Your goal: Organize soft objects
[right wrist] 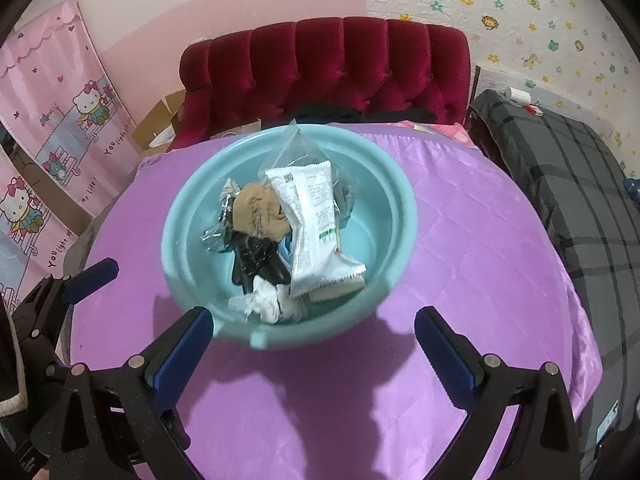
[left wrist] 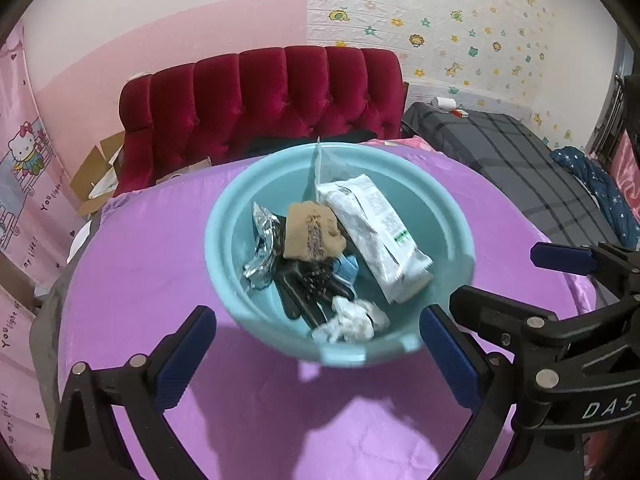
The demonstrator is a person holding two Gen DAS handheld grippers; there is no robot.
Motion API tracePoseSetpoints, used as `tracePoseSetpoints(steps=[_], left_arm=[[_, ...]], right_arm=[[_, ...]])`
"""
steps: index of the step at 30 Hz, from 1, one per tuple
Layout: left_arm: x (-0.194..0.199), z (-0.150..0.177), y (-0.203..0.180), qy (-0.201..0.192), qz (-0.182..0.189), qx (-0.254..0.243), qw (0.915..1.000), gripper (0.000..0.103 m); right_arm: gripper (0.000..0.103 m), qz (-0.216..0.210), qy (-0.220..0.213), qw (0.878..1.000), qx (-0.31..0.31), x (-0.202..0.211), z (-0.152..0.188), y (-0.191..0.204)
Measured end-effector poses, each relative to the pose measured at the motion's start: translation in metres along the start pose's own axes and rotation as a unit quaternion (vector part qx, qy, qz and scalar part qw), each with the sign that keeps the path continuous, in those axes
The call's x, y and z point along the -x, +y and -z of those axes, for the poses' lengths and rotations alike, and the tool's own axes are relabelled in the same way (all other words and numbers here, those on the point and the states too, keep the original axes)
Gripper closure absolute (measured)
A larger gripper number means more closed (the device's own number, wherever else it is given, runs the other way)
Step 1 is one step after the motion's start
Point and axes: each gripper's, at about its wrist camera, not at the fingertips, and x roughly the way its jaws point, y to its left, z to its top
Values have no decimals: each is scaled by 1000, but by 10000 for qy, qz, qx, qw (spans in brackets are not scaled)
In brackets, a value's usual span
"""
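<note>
A: How do the grippers stand?

B: The left gripper (left wrist: 316, 360) and right gripper (right wrist: 314, 354) are both spread wide and hold nothing, poised above the purple cloth (right wrist: 460, 240) on the bench.

A: Where are the soft objects?

B: Gathered in the light blue basin (left wrist: 224, 240) just ahead of both grippers: a white snack packet (left wrist: 380, 232), a tan sock (left wrist: 312, 232), a black glove (left wrist: 308, 284) and crumpled white tissue (left wrist: 352, 320). Collecting them there likely serves the sorting.

A home bedroom: a red tufted headboard (left wrist: 264, 100) at centre top, cartoon-cat curtains (left wrist: 24, 184) on the left, star-sticker wallpaper (left wrist: 460, 12) upper right, plaid bedding (left wrist: 520, 160) right.
</note>
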Motion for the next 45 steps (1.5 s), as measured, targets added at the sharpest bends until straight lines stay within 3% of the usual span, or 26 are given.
tracePoseSetpoints(steps=[20, 30, 45], left_arm=[[74, 70, -29, -705, -523, -161, 9960, 0], [66, 100, -36, -545, -593, -303, 9963, 0], [59, 104, -34, -447, -589, -224, 9970, 0]], right_arm=[[0, 144, -706, 9968, 350, 69, 80, 18], [0, 154, -878, 9944, 574, 61, 111, 23], [0, 48, -764, 9954, 568, 51, 112, 21]])
